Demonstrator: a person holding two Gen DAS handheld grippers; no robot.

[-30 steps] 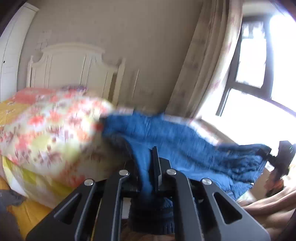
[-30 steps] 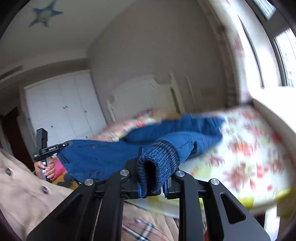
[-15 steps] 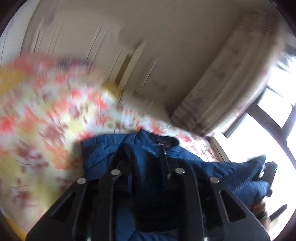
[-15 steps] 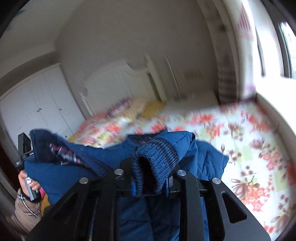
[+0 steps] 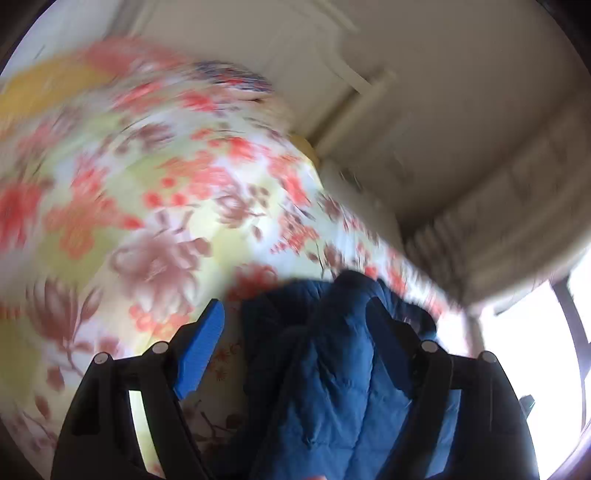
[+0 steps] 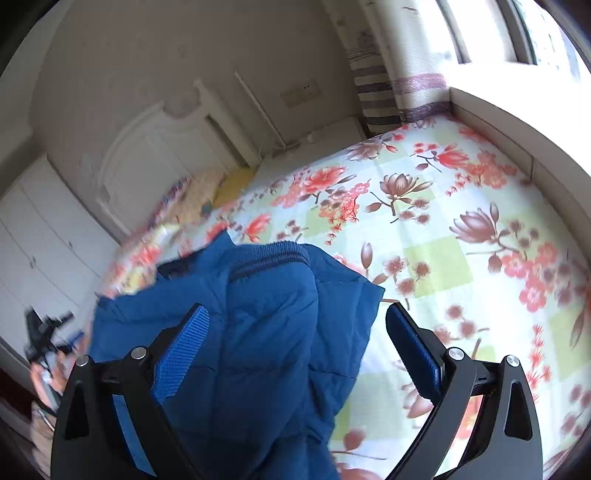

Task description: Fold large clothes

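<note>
A blue quilted jacket point(image 6: 266, 314) lies bunched on the floral bedspread point(image 6: 461, 229). Its ribbed dark collar edge shows at the top of the heap. My right gripper point(image 6: 295, 325) is open, its jaws spread wide over the jacket with blue pads point(image 6: 413, 343) showing. In the left wrist view the jacket point(image 5: 343, 376) lies between and under my left gripper point(image 5: 295, 325), which is also open; its left blue pad point(image 5: 201, 350) is clear of the cloth, the right finger partly covered by fabric. The left view is motion-blurred.
A white headboard point(image 6: 147, 155) and pillows point(image 6: 195, 195) stand at the bed's far end. White wardrobe doors point(image 6: 40, 236) are at the left. A striped curtain point(image 6: 388, 92) and bright window point(image 6: 517, 29) are at the right, with a ledge along the bed. The other hand-held gripper point(image 6: 44, 332) shows at far left.
Both grippers have let go of the jacket's knitted cuffs and opened wide. The jacket has dropped from hanging in the air onto the bed. Both cameras tilted down toward the bedspread.
</note>
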